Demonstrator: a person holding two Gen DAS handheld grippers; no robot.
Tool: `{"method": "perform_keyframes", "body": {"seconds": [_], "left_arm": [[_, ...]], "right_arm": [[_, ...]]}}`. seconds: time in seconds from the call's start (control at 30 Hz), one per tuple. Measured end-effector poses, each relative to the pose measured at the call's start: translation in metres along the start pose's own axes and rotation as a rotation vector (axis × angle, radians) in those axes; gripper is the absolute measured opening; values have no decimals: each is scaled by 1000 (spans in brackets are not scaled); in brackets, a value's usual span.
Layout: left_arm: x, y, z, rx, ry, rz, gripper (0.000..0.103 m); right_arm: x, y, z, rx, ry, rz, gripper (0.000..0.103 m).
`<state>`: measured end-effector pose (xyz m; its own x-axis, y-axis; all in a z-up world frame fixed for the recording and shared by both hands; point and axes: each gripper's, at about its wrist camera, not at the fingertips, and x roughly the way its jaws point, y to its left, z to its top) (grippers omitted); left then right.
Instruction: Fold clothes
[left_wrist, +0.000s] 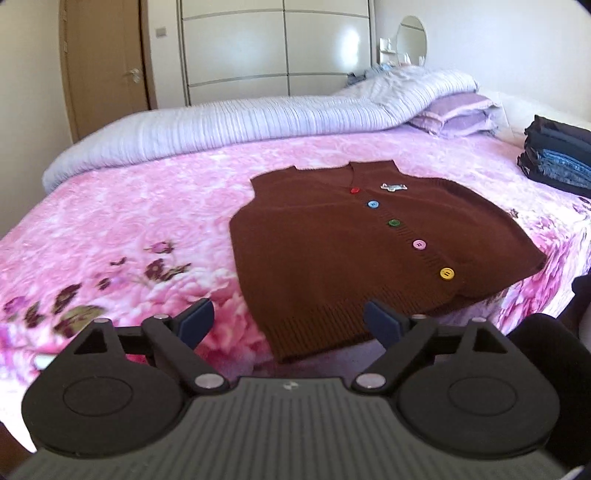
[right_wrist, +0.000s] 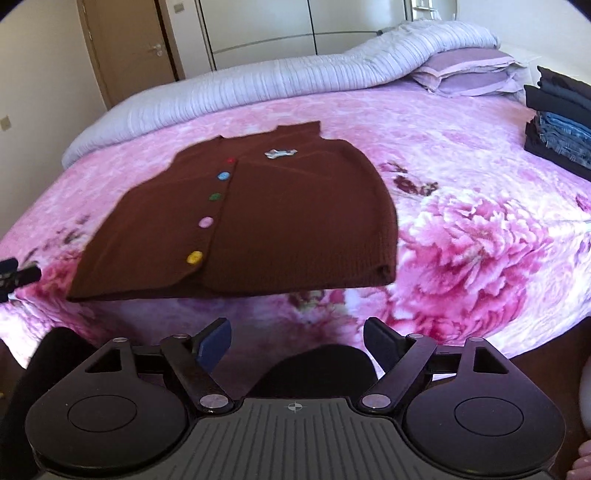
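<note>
Brown knitted vest (left_wrist: 354, 251), buttoned, spread flat face-up near the front edge of the pink floral bedspread (left_wrist: 129, 221); folded dark stack (left_wrist: 557, 158) lies well apart at the far right. Left gripper (left_wrist: 288, 323) and right gripper (right_wrist: 297, 341): both spread wide, empty, off the cloth. Step in hand appears to be garment laid out, folding not yet begun; next move calls for pinching an edge of the vest

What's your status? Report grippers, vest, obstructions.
Left gripper open, empty. Right gripper open, empty. Brown vest flat on bedspread, buttoned, unfolded. Nothing in the way.

home bedroom: bed (left_wrist: 147, 206), wardrobe (left_wrist: 273, 48)
</note>
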<state>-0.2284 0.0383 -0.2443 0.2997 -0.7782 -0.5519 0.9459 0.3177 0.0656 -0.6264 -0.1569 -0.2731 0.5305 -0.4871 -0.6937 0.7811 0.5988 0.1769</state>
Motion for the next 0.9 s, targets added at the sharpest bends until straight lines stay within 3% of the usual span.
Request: {"method": "perform_keyframes", "body": {"seconds": [0.3,0.9], "left_arm": [[-28,10,-13,44,5,7,89],[-6,-13,-25,43,38,-79,89]], "right_arm": [[-9,24,-8,66,-72,17,82],[-3,37,-22,-10,19,-72,82]]}}
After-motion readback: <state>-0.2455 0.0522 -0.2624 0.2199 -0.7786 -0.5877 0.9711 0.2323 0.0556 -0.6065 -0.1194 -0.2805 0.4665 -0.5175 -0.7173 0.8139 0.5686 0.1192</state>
